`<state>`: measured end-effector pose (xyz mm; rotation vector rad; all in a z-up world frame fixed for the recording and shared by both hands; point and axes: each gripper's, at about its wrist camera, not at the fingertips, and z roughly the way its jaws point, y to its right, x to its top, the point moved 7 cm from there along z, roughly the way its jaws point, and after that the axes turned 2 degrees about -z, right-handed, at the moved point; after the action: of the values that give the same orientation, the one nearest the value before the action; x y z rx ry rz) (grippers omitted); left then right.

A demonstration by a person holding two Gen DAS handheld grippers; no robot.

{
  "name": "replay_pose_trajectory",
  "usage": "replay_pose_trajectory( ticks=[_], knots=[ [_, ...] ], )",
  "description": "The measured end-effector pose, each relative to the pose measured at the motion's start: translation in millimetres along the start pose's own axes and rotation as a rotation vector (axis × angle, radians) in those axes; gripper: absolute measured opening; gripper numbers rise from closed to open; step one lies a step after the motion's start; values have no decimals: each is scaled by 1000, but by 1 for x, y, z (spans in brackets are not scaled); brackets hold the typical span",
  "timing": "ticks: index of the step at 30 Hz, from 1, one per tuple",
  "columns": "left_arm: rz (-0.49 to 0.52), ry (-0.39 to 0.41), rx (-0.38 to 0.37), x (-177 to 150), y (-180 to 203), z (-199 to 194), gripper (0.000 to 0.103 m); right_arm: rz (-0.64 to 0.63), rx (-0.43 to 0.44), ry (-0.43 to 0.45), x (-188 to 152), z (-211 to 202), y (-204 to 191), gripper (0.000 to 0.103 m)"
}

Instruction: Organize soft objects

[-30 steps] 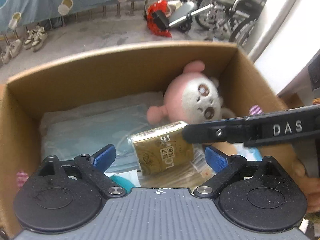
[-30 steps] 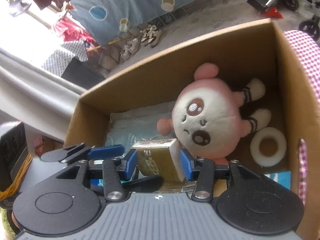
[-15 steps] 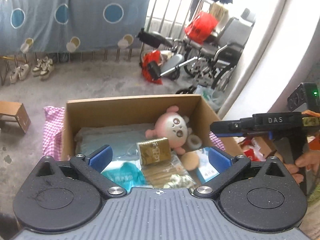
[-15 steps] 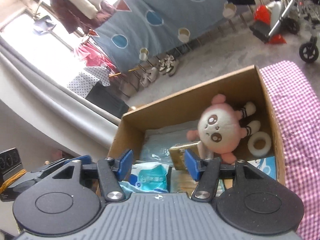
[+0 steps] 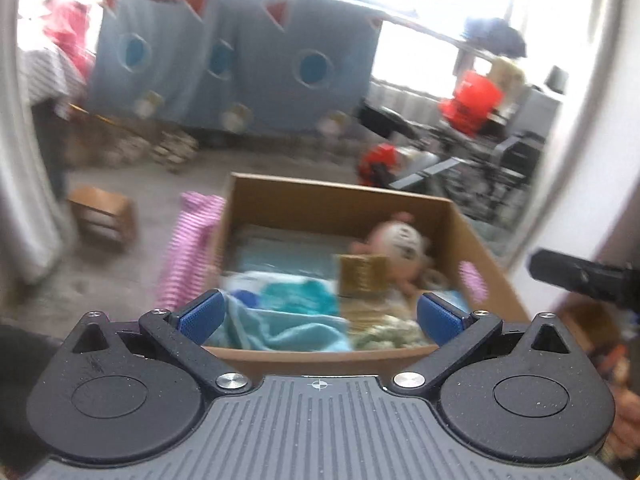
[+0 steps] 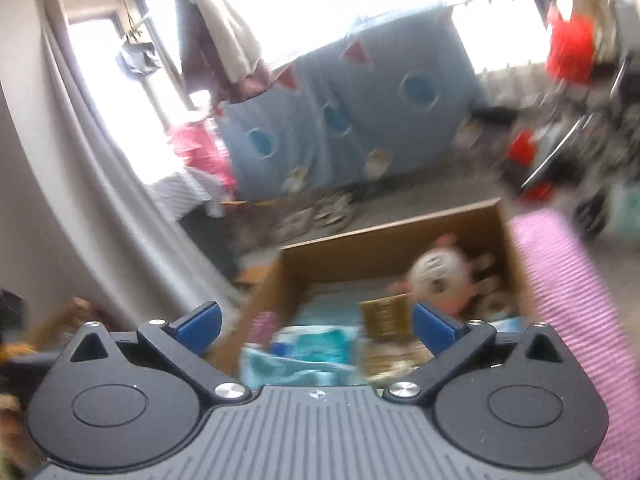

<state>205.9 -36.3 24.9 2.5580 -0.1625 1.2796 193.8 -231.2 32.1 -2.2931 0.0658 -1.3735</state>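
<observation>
A cardboard box holds a pink and white plush toy, a gold tissue pack, teal soft packs and a pale blue bag. My left gripper is open and empty, held back above the box's near edge. My right gripper is open and empty, also pulled back from the box; its dark body shows at the right of the left wrist view. Both views are blurred.
A pink checked cloth lies under the box. A small wooden stool stands on the floor to the left. A blue hanging sheet, shoes and wheelchairs are behind. A grey curtain hangs at the left.
The right gripper opened and let go of the gold tissue pack, which now stays in the box. Both grippers drew up and back from the box.
</observation>
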Motion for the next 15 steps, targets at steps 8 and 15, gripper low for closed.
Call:
replay_pose_trajectory(
  ticks=[8, 15],
  knots=[
    [32, 0, 70, -11, 14, 6, 103, -164, -378, 85, -22, -22, -15, 103],
    [44, 4, 96, -17, 13, 10, 103, -200, -551, 114, -25, -30, -10, 103]
  ],
)
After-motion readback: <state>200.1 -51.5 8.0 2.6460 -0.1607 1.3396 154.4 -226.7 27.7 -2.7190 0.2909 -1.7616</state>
